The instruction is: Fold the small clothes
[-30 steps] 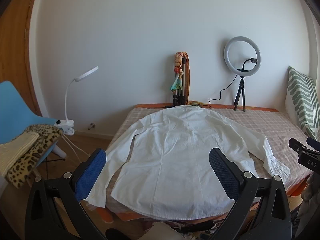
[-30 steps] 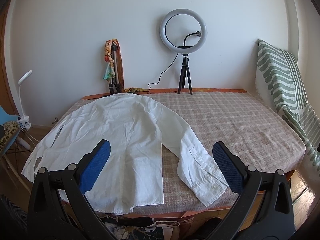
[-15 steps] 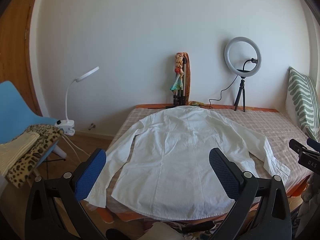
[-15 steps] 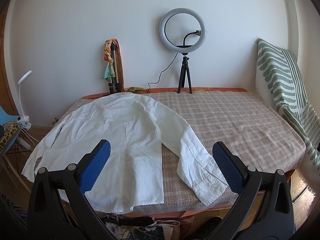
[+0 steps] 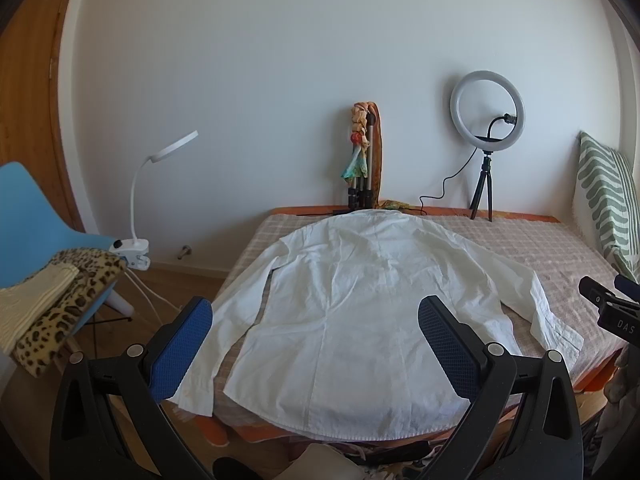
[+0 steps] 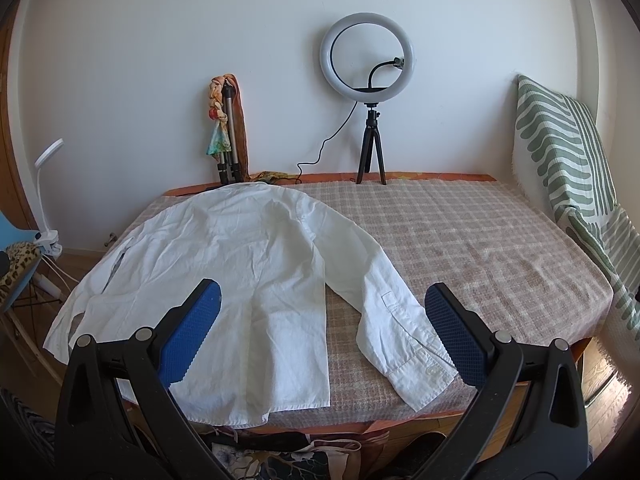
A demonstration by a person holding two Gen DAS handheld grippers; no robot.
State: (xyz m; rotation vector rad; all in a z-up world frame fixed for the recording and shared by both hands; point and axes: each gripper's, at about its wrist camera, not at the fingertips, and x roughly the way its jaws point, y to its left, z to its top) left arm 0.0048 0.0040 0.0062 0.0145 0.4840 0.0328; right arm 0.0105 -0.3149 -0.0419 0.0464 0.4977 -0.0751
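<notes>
- Nothing has moved in the last second: my left gripper [image 5: 312, 344] and right gripper [image 6: 322, 332] both hover with fingers spread wide, empty
- The white long-sleeved cotton shirt [image 5: 360, 300] lies flat, back up, on the checked bedspread [image 6: 460, 240], unfolded; folding hasn't begun

A bed [image 6: 460, 240] covered with a pink-and-beige checked woven blanket, an orange sheet showing along its edges, carries everything here. A white long-sleeved cotton shirt [image 6: 240, 248] [image 5: 360, 300] lies flat on its left half, back up, collar toward the wall, hem at the near edge, sleeves spread; the left cuff hangs over the bed's side. At the far edge stand a black mini tripod holding a white ring light [image 6: 370, 152] and a folded tripod wrapped in colourful scarves [image 6: 226, 136]. A green-and-white striped cushion [image 6: 560, 152] leans at the right end.
</notes>
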